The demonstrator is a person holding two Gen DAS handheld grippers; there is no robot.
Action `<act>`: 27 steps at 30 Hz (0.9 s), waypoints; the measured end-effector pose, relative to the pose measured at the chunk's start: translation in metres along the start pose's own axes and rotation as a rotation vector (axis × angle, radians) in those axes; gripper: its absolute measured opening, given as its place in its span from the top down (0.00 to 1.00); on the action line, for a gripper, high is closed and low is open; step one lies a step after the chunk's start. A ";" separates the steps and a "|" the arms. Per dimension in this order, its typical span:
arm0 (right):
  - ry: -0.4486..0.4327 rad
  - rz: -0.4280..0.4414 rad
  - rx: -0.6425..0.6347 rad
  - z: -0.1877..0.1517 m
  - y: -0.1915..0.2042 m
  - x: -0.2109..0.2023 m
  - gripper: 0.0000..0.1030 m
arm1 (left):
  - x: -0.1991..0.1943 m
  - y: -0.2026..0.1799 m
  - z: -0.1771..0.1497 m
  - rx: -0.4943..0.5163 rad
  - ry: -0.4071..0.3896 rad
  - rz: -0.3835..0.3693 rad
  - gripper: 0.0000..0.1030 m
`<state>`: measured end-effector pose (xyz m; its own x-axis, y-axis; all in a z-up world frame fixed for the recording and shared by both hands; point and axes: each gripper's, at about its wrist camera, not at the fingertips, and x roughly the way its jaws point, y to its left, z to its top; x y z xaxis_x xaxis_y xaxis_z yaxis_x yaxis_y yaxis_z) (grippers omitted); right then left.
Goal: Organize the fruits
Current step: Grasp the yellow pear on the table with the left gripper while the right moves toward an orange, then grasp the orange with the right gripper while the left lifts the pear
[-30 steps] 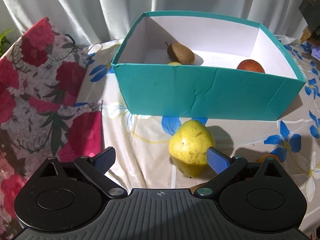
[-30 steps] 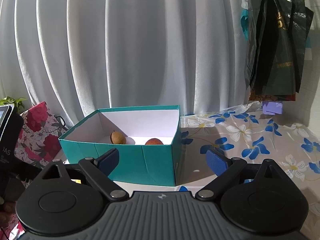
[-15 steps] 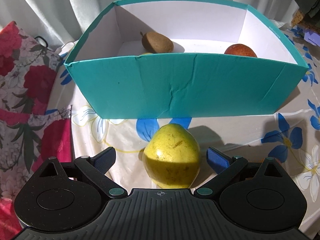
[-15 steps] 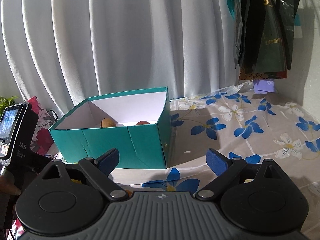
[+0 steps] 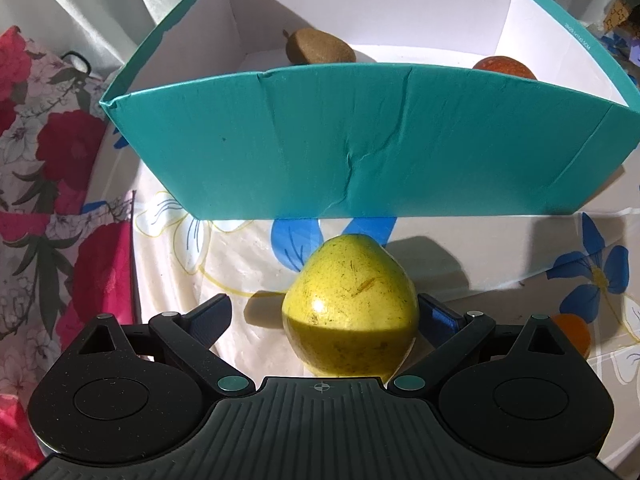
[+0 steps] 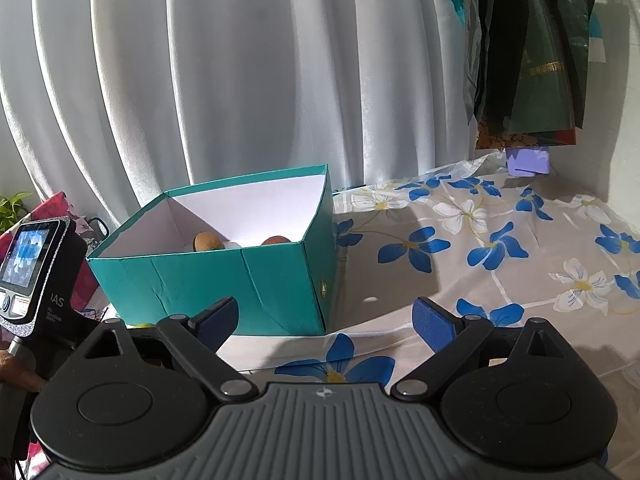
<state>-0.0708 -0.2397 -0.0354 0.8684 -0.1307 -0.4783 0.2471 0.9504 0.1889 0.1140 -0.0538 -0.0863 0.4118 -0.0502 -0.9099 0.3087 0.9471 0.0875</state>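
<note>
Left gripper (image 5: 324, 316) has closed in around the pear (image 5: 350, 304).

Its jaws now straddle the fruit, wide open, right pad nearly touching; it sits on the cloth before the teal box (image 5: 360, 140). Closing comes next. Right gripper (image 6: 324, 320) hangs open, empty.

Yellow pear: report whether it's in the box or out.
Out. The yellow pear sits on the tablecloth before the teal box, between the open left hand-held gripper fingers.

This looks like a home. A blue-flowered cloth (image 6: 500, 248) covers the table across the lower right, pleated white curtains (image 6: 240, 80) fill the background, shopping bags (image 6: 528, 52) hang at upper right, and a red floral fabric (image 5: 52, 184) lies at the left edge.
</note>
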 end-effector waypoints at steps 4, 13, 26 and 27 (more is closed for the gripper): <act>0.011 -0.008 0.017 0.000 -0.004 0.001 0.09 | 0.004 -0.001 0.002 0.002 0.005 -0.004 0.03; 0.018 -0.018 0.023 0.000 -0.005 0.005 0.09 | 0.009 0.005 0.005 -0.029 0.025 -0.046 0.02; 0.048 -0.017 -0.018 -0.001 0.005 0.009 0.09 | -0.008 0.005 0.001 -0.013 -0.017 -0.051 0.34; 0.051 -0.017 -0.032 -0.002 0.008 0.009 0.09 | -0.013 0.006 -0.001 -0.016 -0.030 -0.046 0.34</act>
<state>-0.0620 -0.2329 -0.0399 0.8408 -0.1332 -0.5247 0.2472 0.9568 0.1531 0.1101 -0.0471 -0.0744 0.4226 -0.1033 -0.9004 0.3148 0.9484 0.0389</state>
